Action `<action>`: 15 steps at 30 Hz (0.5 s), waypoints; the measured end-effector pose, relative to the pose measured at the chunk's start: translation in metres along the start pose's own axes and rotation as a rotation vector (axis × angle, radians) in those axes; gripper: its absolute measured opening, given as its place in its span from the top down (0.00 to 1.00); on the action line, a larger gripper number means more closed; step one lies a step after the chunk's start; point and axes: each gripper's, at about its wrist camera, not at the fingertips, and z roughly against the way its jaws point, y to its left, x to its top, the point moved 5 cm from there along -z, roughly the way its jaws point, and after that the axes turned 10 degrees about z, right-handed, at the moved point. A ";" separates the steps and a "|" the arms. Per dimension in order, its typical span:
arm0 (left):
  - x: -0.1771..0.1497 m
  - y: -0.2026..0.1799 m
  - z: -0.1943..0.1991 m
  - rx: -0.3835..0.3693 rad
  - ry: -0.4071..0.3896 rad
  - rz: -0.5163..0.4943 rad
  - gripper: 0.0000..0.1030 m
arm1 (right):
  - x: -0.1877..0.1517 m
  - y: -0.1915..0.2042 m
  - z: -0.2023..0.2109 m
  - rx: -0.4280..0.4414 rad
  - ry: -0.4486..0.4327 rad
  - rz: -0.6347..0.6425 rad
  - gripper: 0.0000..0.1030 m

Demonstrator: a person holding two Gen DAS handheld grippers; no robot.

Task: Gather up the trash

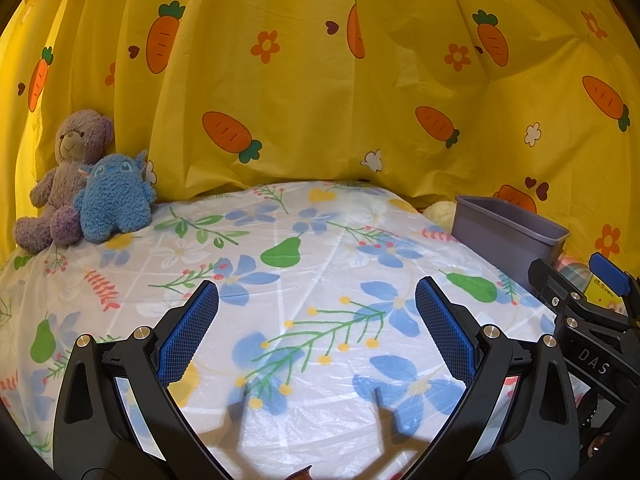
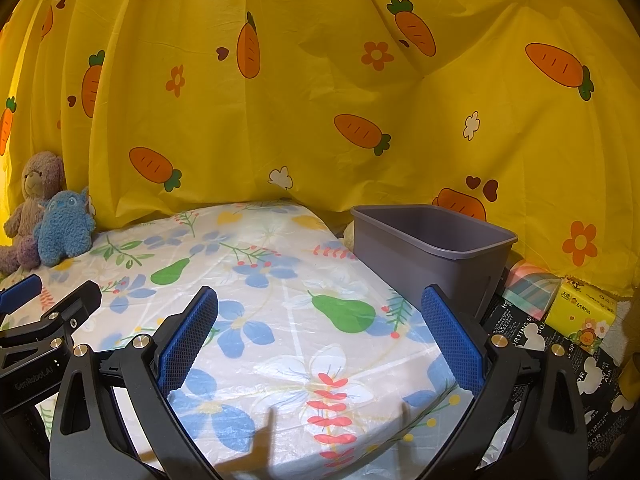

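Note:
A grey plastic bin (image 2: 432,248) stands at the right edge of the table, open and empty as far as I see; it also shows in the left wrist view (image 1: 508,228). My left gripper (image 1: 318,320) is open and empty above the flowered tablecloth (image 1: 304,248). My right gripper (image 2: 320,328) is open and empty above the same cloth (image 2: 272,280), with the bin just beyond its right finger. I see no loose trash on the cloth. The right gripper's body shows at the right edge of the left wrist view (image 1: 592,320).
A purple teddy bear (image 1: 68,176) and a blue plush toy (image 1: 114,196) sit at the table's far left. A yellow carrot-print curtain (image 1: 320,80) hangs behind. A yellow tissue pack (image 2: 584,312), a pastel pack (image 2: 528,284) and a black printed bag (image 2: 532,340) lie right of the bin.

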 end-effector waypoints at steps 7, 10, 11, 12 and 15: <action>0.001 -0.004 -0.001 -0.004 -0.006 -0.012 0.06 | 0.000 -0.001 -0.001 0.002 0.000 0.001 0.05; 0.001 -0.006 0.000 -0.024 -0.007 -0.015 0.06 | 0.000 -0.002 -0.001 0.002 0.004 0.001 0.05; 0.001 -0.006 0.000 -0.030 -0.007 -0.015 0.06 | 0.001 -0.003 -0.002 0.002 0.005 0.001 0.05; 0.001 -0.007 0.000 -0.034 -0.009 -0.015 0.06 | 0.001 -0.004 -0.002 0.002 0.006 0.000 0.05; 0.001 -0.008 0.000 -0.030 -0.011 -0.016 0.14 | 0.001 -0.005 -0.003 0.001 0.008 -0.002 0.05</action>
